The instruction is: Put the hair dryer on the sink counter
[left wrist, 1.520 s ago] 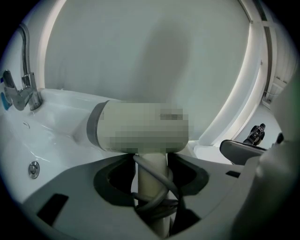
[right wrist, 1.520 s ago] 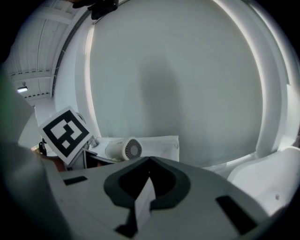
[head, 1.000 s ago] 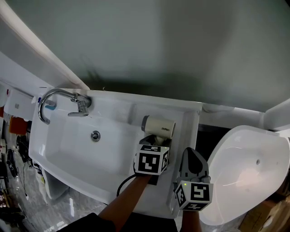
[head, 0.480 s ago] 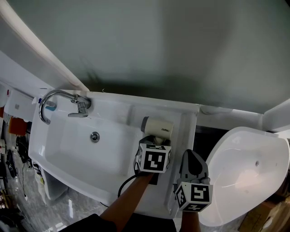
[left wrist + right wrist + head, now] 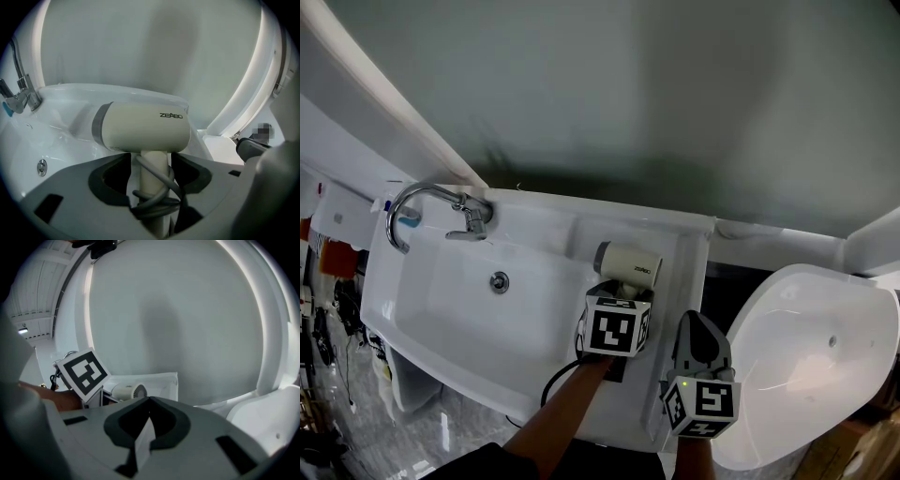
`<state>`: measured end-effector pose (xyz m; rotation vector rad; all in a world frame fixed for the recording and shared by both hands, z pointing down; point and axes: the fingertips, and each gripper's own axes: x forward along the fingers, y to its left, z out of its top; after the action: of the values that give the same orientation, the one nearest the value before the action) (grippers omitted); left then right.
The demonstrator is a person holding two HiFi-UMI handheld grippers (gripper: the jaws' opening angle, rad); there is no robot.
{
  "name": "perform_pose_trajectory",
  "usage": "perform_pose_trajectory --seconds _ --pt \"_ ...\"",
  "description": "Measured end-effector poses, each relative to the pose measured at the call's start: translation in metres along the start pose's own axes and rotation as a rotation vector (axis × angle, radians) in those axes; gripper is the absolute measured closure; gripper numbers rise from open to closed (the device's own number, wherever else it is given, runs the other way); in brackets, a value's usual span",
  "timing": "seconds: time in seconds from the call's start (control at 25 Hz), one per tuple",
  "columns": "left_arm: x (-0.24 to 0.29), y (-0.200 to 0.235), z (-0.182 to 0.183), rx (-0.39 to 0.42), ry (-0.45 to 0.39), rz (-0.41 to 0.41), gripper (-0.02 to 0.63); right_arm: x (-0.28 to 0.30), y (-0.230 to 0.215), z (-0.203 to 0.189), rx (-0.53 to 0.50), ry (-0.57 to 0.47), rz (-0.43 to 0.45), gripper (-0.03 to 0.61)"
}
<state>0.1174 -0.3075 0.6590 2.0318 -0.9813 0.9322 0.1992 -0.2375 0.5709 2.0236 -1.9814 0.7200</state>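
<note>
The cream hair dryer (image 5: 628, 264) lies on the white sink counter (image 5: 689, 246), right of the basin, barrel pointing left. In the left gripper view its barrel (image 5: 140, 126) fills the middle, and its handle, with the grey cord (image 5: 159, 192) wound round it, runs down between my jaws. My left gripper (image 5: 619, 292) is opening around that handle, with a dark gap on each side of it. My right gripper (image 5: 701, 330) hovers shut just to the right, over the counter's edge. From the right gripper view (image 5: 150, 401) the dryer's rear grille (image 5: 136, 391) shows beyond the jaws.
A chrome faucet (image 5: 441, 202) stands at the basin's (image 5: 469, 300) far left, with a drain in the bowl. A white toilet bowl (image 5: 806, 356) sits to the right of the counter. A grey wall rises behind. Clutter lies on the floor at far left.
</note>
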Motion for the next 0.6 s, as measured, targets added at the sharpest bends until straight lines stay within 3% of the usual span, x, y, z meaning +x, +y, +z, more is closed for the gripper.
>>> perform_pose_trajectory --seconds 0.2,0.28,0.6 --pt "0.001 -0.004 -0.004 0.038 0.027 -0.017 0.341 -0.006 -0.002 0.001 0.004 -0.002 -0.009 0.558" --pt "0.0 -0.008 -0.006 0.018 0.034 -0.041 0.305 -0.008 -0.003 0.0 0.009 -0.001 -0.011 0.558" --pt "-0.019 -0.009 -0.008 0.072 -0.002 -0.039 0.307 -0.013 0.003 0.005 0.002 -0.019 -0.01 0.558"
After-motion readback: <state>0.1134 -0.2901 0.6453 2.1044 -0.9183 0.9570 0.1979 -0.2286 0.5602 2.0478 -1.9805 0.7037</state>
